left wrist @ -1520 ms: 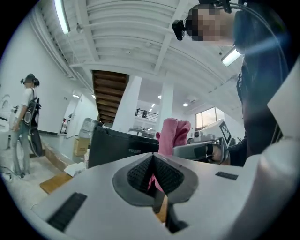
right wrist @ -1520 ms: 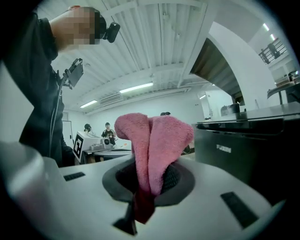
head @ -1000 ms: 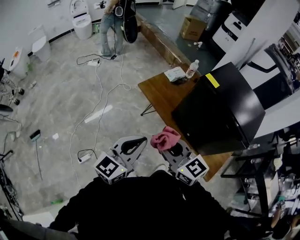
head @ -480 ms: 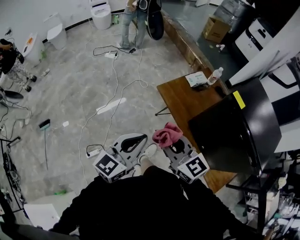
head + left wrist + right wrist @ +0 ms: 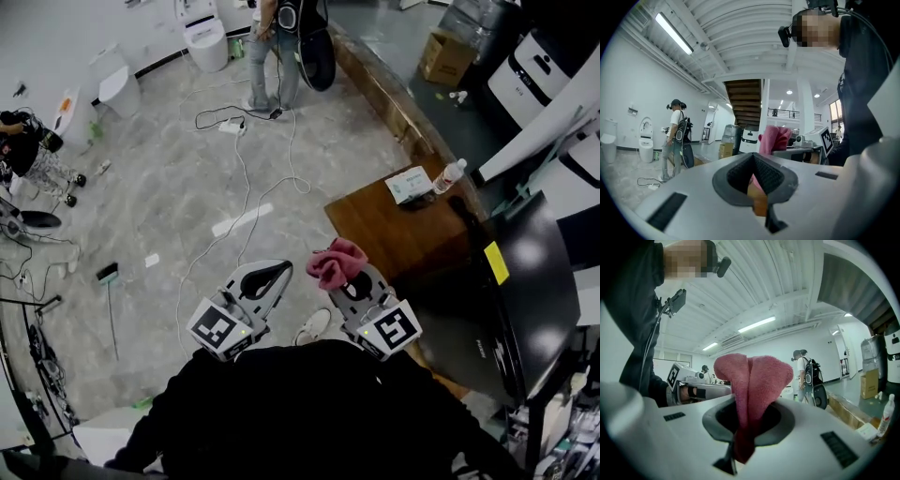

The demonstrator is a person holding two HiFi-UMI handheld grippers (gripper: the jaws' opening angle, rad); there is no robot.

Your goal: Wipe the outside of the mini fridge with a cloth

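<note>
**A:** Where is the cloth, and what holds it?

**B:** The cloth (image 5: 752, 380), pink terry, is clamped in the right gripper (image 5: 745, 430). The jaws are closed on its lower fold, and the rest stands above them in a bunched double lobe. The head view shows the bunch at the tip of that gripper, held in front of the person's body.

**A:** And the left gripper?

**B:** The left gripper (image 5: 754, 176) has its jaws together with nothing between the pads. The pink seen behind them is the cloth in the other gripper, just beside it.

**A:** Where is the surface to be wiped?

**B:** The mini fridge (image 5: 530, 300), black with a yellow label, stands at the near end of the wooden table (image 5: 384, 220), to the person's right. It is well apart from both grippers. A water bottle (image 5: 450, 175) lies at the table's far end. Wiping appears not yet begun.

**A:** How should the cloth handle?

**B:** It is probably light, soft and limp, so it should flatten against a panel under gentle pressure. The grip on a fold low down looks suitable, as it leaves a free pad of fabric ahead of the jaws. Dragging on the fridge's smooth, hard skin could tug the cloth loose. The fridge itself is likely rigid and heavy enough to stay put.
</note>
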